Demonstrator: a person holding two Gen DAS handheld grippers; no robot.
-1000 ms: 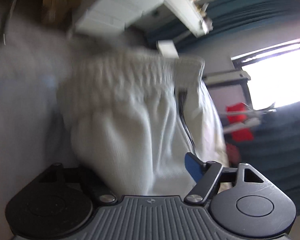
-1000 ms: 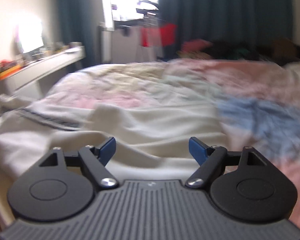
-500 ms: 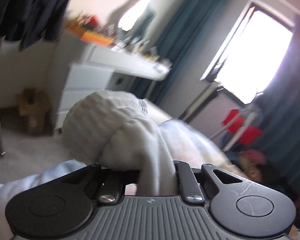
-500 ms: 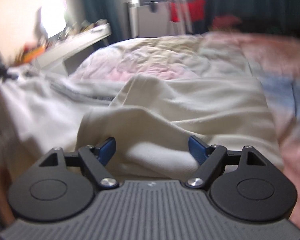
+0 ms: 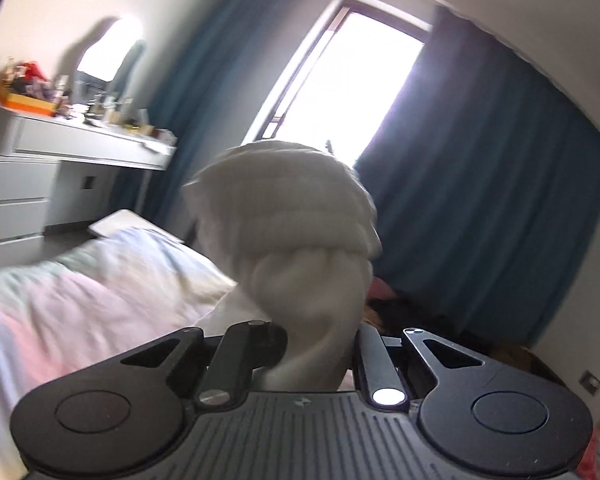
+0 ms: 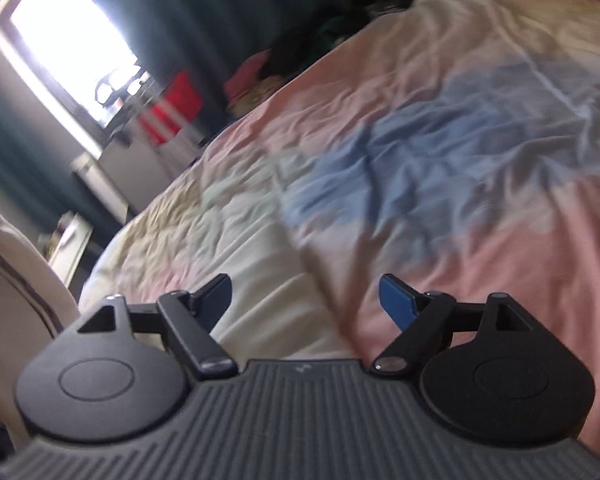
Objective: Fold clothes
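Note:
My left gripper (image 5: 318, 354) is shut on a bunched white ribbed garment (image 5: 296, 224), held up in the air above the bed; the cloth hides its fingertips. In the right wrist view, part of the same cream garment with a dark stripe (image 6: 16, 280) hangs at the far left edge. My right gripper (image 6: 306, 300) is open and empty, its blue pads (image 6: 396, 300) apart, tilted above the pastel patchwork bedspread (image 6: 420, 152).
A white dresser with clutter on top (image 5: 60, 148) stands left of the bed (image 5: 80, 292). Teal curtains (image 5: 480, 184) and a bright window (image 5: 348, 80) lie behind. A red item (image 6: 172, 108) hangs near the window. Dark clothes (image 5: 420, 316) are piled past the bed.
My left gripper has lifted the white garment higher and swung toward the window. My right gripper has moved off the cream cloth, tilted, and now faces bare bedspread, still open.

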